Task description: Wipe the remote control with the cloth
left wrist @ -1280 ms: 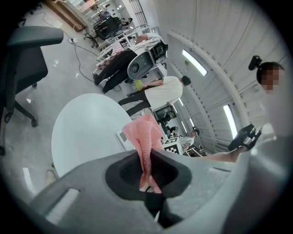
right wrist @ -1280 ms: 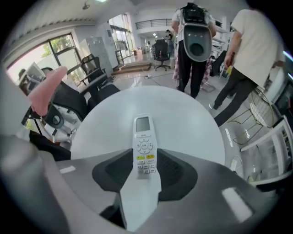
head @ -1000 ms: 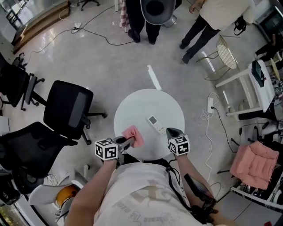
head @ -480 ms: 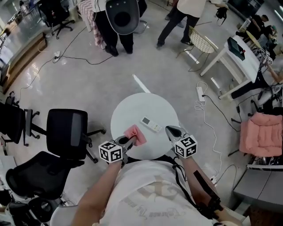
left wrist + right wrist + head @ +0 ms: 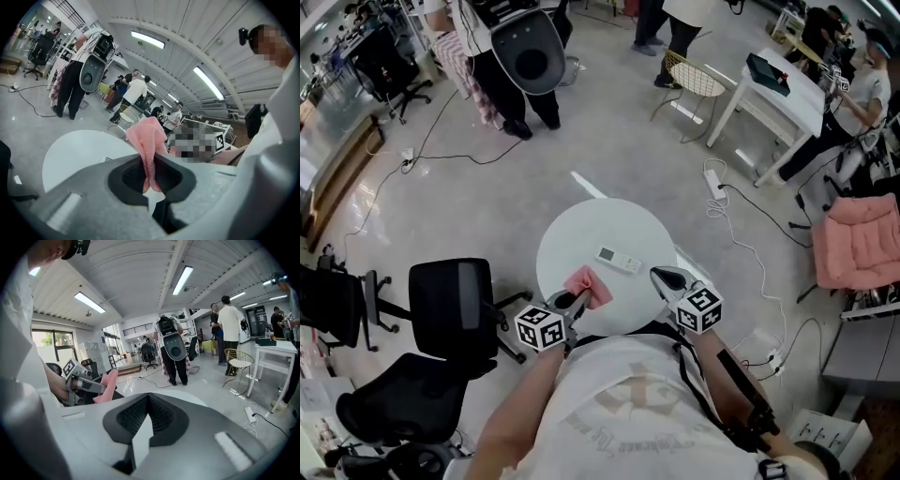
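A glossy grey floor (image 5: 534,159) spreads around a round white desk (image 5: 609,225). Black office chairs (image 5: 455,300) stand at the near left. A wire chair (image 5: 696,77) and a white table (image 5: 769,89) stand at the far right (a pink cushion (image 5: 862,239) lies nearer, at the right edge). A corded white power strip (image 5: 712,178) lies on the floor. Strip lights (image 5: 183,280) line the white ceiling (image 5: 140,273), and windows (image 5: 51,341) brighten one wall.

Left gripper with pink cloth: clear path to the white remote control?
Likely yes: only bare round table lies between its pink cloth and the white remote control; right gripper is aside.
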`<state>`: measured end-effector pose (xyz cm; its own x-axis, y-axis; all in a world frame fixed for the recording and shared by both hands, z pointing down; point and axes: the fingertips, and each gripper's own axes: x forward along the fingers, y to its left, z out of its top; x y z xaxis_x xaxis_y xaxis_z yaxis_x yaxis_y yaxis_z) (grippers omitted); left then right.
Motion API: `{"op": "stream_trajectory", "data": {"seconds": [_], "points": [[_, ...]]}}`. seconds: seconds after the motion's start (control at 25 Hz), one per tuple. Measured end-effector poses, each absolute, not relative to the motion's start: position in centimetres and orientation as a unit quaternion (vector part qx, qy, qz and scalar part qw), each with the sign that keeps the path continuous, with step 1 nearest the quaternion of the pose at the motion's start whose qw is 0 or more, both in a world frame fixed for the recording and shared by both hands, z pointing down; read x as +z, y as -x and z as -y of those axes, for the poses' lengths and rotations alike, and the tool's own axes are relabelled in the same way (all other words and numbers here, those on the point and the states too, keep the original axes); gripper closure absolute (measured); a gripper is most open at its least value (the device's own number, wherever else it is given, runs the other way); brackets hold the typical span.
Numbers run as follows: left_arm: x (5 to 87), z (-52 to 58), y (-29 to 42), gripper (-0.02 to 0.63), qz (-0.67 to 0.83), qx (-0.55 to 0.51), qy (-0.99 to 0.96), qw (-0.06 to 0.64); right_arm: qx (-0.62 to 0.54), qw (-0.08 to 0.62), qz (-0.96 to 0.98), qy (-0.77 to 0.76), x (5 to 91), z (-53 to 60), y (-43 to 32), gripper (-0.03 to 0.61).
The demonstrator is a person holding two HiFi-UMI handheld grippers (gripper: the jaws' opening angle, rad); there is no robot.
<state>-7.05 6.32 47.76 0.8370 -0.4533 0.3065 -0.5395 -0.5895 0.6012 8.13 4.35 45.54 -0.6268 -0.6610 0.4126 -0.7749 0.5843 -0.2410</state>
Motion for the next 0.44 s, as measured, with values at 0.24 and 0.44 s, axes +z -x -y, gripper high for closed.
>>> {"op": "stream_trajectory", "data": {"seconds": [0.24, 0.44], "points": [[47.76, -6.05, 7.63, 0.595, 0.278, 0.063, -0.892, 0.352, 0.198, 0.132, 0.878, -0.415, 45.12, -4.15, -7.65, 0.571], [47.75, -5.58, 7.85, 0.595, 0.279, 0.061, -0.893, 0.347, 0.197, 0.136, 0.879, -0.414, 45.18, -3.88, -7.25, 0.571]]}}
